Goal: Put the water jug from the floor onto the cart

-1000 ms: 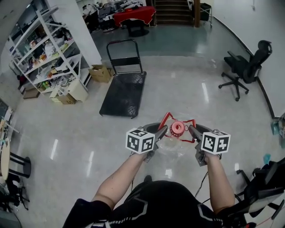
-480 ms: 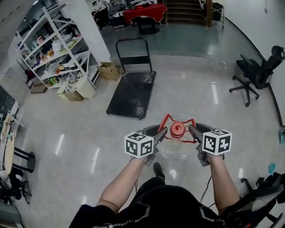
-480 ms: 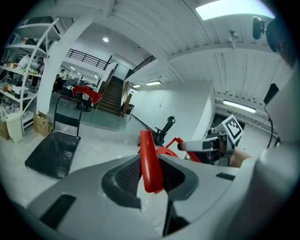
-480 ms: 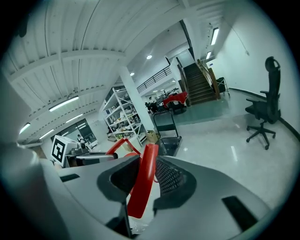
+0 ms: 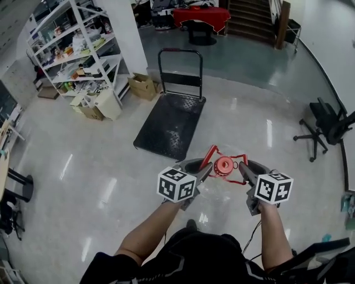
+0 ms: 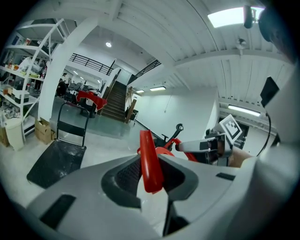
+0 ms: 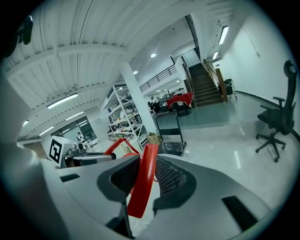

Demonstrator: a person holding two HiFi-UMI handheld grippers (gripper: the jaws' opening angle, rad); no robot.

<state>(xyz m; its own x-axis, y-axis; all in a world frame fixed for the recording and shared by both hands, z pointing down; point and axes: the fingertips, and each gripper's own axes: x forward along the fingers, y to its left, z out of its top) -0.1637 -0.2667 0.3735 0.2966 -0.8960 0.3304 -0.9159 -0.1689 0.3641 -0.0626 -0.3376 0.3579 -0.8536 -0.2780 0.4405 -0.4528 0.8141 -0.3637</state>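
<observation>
A clear water jug (image 5: 213, 189) with a red cap (image 5: 224, 165) hangs above the floor between my two grippers, right in front of the person. My left gripper (image 5: 203, 167) is shut on the jug's left red handle strap (image 6: 150, 161). On the other side, my right gripper (image 5: 242, 168) is shut on the right red strap (image 7: 143, 185). The black flat cart (image 5: 169, 127) with its upright push bar (image 5: 180, 61) stands on the floor ahead, slightly left of the jug. From the left gripper view the cart (image 6: 54, 159) lies at the lower left.
White shelving (image 5: 72, 61) full of goods and cardboard boxes (image 5: 143, 86) stand left of the cart. A black office chair (image 5: 327, 125) is at the right. A red-covered table (image 5: 202, 16) and stairs (image 5: 249, 14) lie beyond. Glossy floor surrounds the cart.
The whole view has advanced toward the cart, which now sits nearer and more central. Both grippers keep the same hold on the jug's red straps.
</observation>
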